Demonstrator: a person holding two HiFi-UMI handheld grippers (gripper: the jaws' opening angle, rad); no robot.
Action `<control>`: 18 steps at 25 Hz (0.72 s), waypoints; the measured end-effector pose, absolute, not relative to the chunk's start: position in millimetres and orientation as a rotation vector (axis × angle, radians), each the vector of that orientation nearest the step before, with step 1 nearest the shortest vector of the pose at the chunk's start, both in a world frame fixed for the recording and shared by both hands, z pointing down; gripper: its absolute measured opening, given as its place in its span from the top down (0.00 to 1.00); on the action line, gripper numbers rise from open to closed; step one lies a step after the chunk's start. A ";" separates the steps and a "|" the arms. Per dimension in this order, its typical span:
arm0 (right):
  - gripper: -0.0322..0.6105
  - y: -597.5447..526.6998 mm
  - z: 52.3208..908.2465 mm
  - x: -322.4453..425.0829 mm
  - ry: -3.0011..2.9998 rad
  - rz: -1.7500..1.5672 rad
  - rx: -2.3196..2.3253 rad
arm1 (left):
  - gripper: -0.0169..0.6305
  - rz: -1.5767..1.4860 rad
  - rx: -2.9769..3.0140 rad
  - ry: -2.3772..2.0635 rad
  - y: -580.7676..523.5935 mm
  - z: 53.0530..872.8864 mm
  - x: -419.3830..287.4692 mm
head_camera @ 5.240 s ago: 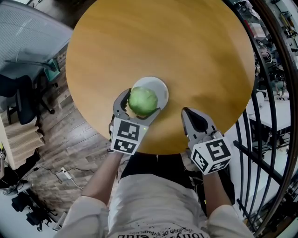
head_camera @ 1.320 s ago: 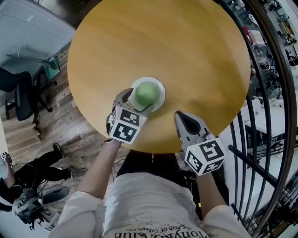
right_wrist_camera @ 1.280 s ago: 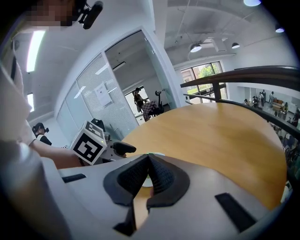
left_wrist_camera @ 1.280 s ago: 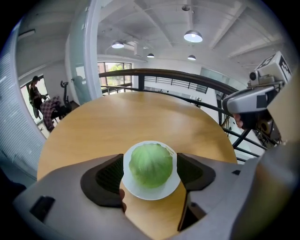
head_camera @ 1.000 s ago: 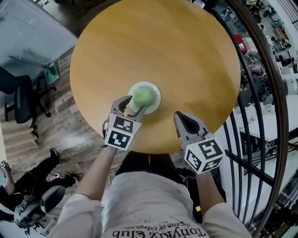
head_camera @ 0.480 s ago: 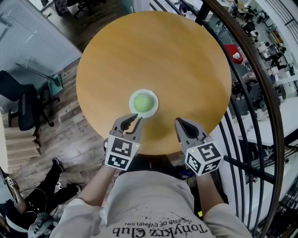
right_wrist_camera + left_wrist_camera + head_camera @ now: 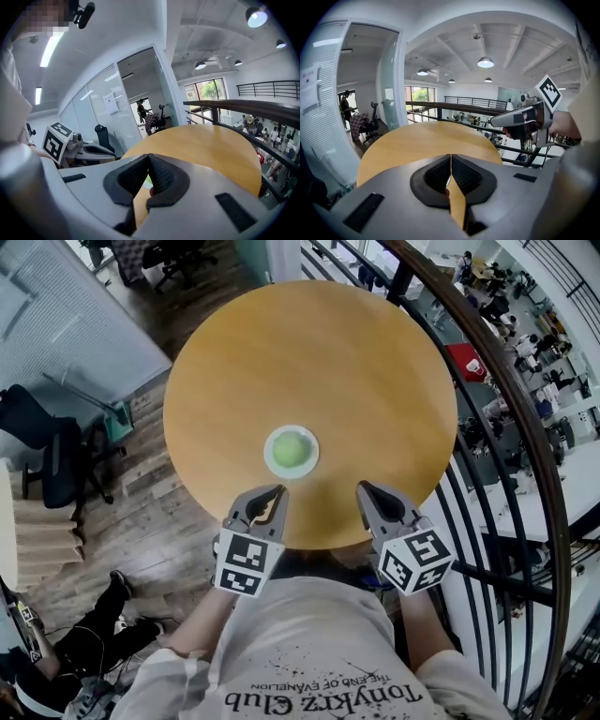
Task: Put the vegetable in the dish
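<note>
Both grey hand-held grippers, the left gripper (image 7: 278, 491) and the right gripper (image 7: 364, 488), are held side by side over the near edge of the round tan wooden table (image 7: 309, 343) in the head view. Bare forearms reach forward from a white printed T-shirt (image 7: 314, 652). Each gripper points toward the table's middle, its marker cube nearest the body. The round pale-green vegetable (image 7: 292, 448) sits in the small white round dish (image 7: 270, 450) just beyond the tips, clear of both grippers. A curved black railing (image 7: 487, 381) runs along the right, and a black office chair (image 7: 47, 442) stands on the floor at left.

From the left gripper view, the ribbed black pads meet in a thin line. The jaws have just been closing, with nothing between them. Past them lie the tabletop and the other gripper, gripped by a hand, with round ceiling lamps (image 7: 485, 62) above.

The right gripper view shows its pads pressed together at the tips, empty. Only here appear the left gripper's marker cube from the side, a glass partition wall (image 7: 101, 117) and a distant standing person (image 7: 140, 110).
</note>
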State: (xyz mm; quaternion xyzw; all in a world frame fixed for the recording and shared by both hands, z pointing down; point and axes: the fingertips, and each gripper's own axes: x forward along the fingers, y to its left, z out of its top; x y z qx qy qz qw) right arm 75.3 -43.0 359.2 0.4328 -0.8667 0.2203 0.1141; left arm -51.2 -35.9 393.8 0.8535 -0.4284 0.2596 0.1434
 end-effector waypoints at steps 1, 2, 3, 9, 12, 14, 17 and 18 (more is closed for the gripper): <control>0.92 -43.0 356.7 73.7 -2.545 0.640 1.266 | 0.93 0.743 2.455 -1.238 -34.5 392.7 -52.3; 0.92 -43.2 354.1 71.8 -2.550 0.633 1.262 | 0.94 0.734 2.450 -1.239 -33.1 391.0 -53.2; 0.92 -43.2 351.5 70.1 -2.555 0.628 1.258 | 0.94 0.723 2.446 -1.238 -31.6 388.9 -53.5; 0.92 -44.1 341.4 64.7 -2.570 0.627 1.251 | 0.94 0.675 2.440 -1.222 -27.4 377.5 -49.0; 0.92 -44.4 339.0 59.0 -2.575 0.627 1.241 | 0.94 0.689 2.450 -1.211 -26.4 374.3 -50.6; 0.92 -41.9 338.7 56.4 -2.574 0.626 1.233 | 0.94 0.701 2.452 -1.204 -22.0 374.6 -52.0; 0.92 -40.2 341.0 56.5 -2.566 0.609 1.222 | 0.94 0.691 2.442 -1.205 -18.5 376.9 -52.4; 0.92 -41.3 342.4 57.3 -2.563 0.601 1.218 | 0.94 0.689 2.439 -1.207 -19.3 378.2 -51.9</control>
